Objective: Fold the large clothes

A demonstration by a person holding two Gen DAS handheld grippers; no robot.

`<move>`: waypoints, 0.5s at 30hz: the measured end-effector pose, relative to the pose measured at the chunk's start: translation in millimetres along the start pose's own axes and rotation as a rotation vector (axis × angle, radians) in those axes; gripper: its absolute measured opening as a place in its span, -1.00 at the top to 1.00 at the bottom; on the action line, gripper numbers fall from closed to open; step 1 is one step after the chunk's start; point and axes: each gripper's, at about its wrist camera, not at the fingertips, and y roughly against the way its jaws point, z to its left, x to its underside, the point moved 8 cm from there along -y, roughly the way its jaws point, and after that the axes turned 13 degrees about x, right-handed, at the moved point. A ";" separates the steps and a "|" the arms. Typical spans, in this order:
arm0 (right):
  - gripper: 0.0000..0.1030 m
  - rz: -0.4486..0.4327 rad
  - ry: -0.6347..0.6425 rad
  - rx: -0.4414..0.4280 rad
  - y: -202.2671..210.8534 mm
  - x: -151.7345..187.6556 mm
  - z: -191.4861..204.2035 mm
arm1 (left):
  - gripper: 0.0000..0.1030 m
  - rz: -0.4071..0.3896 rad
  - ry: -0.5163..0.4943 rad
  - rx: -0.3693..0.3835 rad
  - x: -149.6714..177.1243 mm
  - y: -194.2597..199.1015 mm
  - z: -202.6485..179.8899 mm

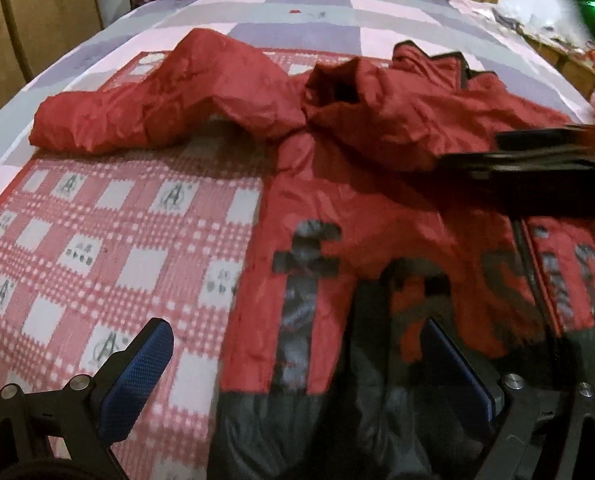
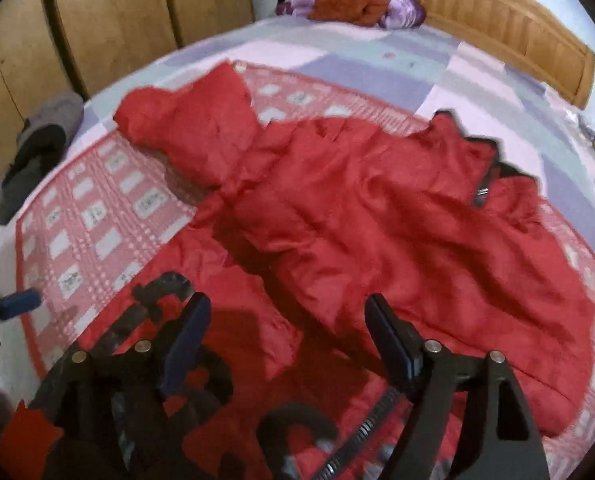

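Red jacket (image 1: 397,208) lies spread on the red-checked mat (image 1: 109,232) covering the bed (image 1: 317,16), one sleeve toward 10 o'clock. Dark lettering on its front is unreadable. Left gripper (image 1: 297,364) and right gripper (image 2: 287,340) both stand wide apart above the jacket, holding nothing.

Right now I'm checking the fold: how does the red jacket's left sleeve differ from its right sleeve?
The left sleeve stretches sideways off the puffy red jacket onto the red-and-white checked mat; the right sleeve is folded across the jacket's chest. The left sleeve lies bent and long; the right sleeve is bunched, its cuff opening showing. Both are the same crinkled red fabric.
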 end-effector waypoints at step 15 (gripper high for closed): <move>-0.59 0.159 -0.462 0.548 -24.7 70.5 -261.3 | -0.99 -0.093 -0.021 0.033 -171.0 -107.2 -49.9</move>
